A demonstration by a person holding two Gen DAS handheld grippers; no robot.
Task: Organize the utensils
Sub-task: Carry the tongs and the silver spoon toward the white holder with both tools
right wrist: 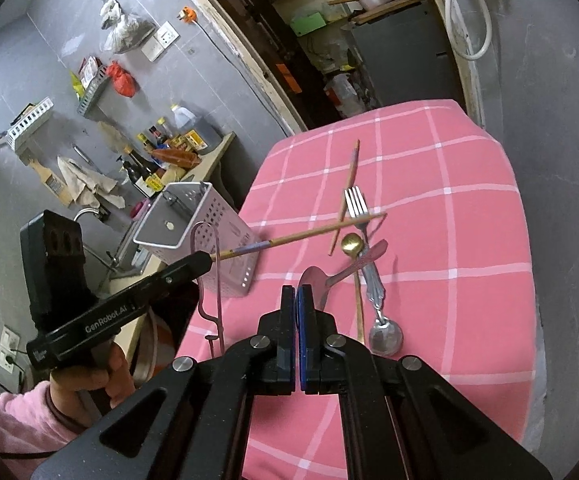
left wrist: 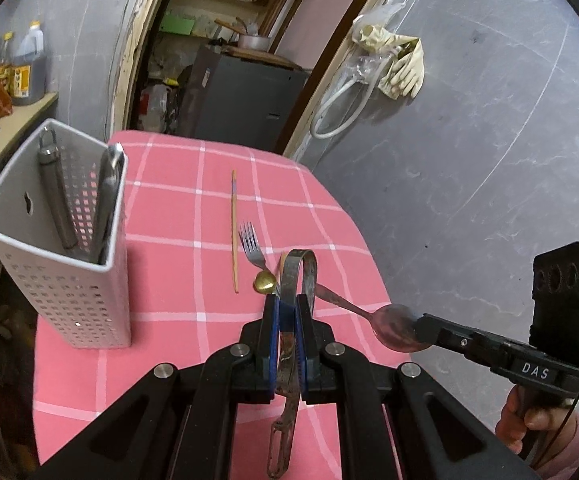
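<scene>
Tongs (left wrist: 287, 332) beside two-utensil caddy (left wrist: 55, 236)

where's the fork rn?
Fork lies flat on the pink cloth, mid-table in the left wrist view, just right of the lone chopstick, tines pointing away.

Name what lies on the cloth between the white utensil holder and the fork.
One wooden chopstick lies on the pink cloth between the holder and the fork; the left wrist view shows it.

wrist views angled down, sharing pink table (left wrist: 193, 208)
</scene>
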